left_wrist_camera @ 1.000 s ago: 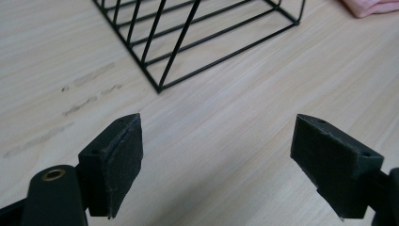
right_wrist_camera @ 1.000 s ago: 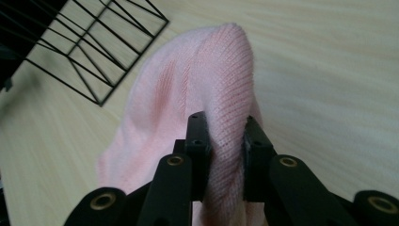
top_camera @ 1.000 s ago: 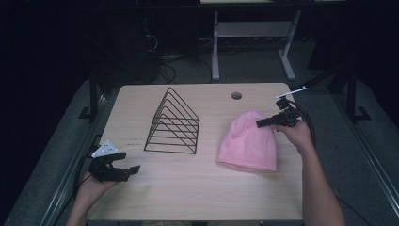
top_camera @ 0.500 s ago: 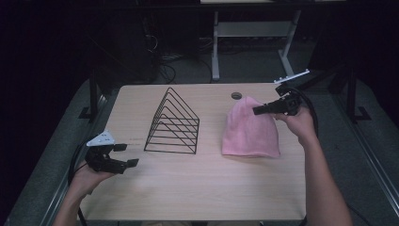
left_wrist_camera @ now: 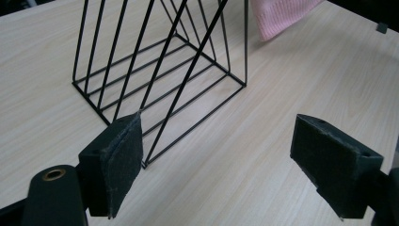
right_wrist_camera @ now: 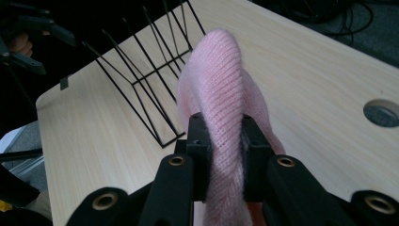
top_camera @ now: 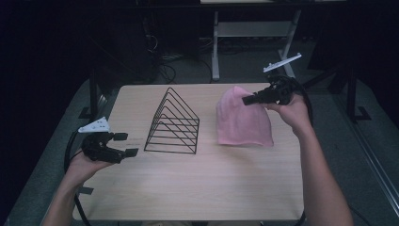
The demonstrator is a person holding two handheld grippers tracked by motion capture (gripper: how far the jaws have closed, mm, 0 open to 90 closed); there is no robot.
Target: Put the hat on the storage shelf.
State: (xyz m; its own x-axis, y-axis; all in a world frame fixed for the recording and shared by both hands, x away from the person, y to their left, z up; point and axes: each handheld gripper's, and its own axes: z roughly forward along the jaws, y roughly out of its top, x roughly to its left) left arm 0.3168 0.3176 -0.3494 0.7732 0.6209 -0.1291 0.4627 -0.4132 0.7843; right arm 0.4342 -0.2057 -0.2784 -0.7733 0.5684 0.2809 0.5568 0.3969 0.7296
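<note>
A pink knitted beanie (top_camera: 242,122) hangs from my right gripper (top_camera: 248,99), which is shut on its top and holds it lifted while its lower hem rests on the table. In the right gripper view the pink knit (right_wrist_camera: 221,94) is pinched between both jaws. A black wire rack (top_camera: 174,123), triangular in shape, stands at the table's middle. My left gripper (top_camera: 126,144) hovers open at the left, just left of the rack's near corner. In the left gripper view the rack (left_wrist_camera: 160,70) rises ahead between the pads (left_wrist_camera: 117,160), nothing held.
The light wooden table (top_camera: 202,188) has a round cable hole (right_wrist_camera: 382,113) near the far edge. Black cables trail from both grippers. A white-legged stand (top_camera: 221,42) and floor cables lie beyond the table. Open tabletop stretches along the near side.
My right gripper has lifted the beanie's top up and back, standing it taller. My left gripper has moved left and slightly away, staying open.
</note>
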